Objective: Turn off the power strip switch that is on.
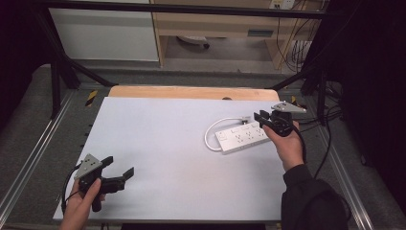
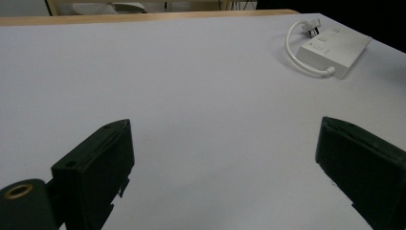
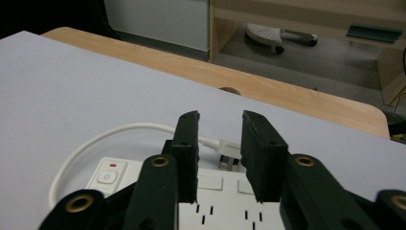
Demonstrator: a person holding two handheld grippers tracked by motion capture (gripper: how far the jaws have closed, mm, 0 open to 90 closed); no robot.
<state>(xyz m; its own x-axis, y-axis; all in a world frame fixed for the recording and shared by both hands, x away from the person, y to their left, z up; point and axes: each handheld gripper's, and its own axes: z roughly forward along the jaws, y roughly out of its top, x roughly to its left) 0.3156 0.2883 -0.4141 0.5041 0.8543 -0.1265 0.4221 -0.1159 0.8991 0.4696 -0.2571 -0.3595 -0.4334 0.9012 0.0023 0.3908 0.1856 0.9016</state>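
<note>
The white power strip (image 1: pixel 242 137) lies on the grey table (image 1: pixel 163 143), toward its far right edge. The strip's white cord (image 1: pixel 213 127) loops off its left end, round to the plug (image 3: pixel 229 158) behind it. The right gripper (image 1: pixel 262 119) hovers over the strip's right end, jaws narrowed around the plug without visibly pressing it. The left gripper (image 1: pixel 119 167) sits well away from the strip, near-left, jaws spread wide.
</note>
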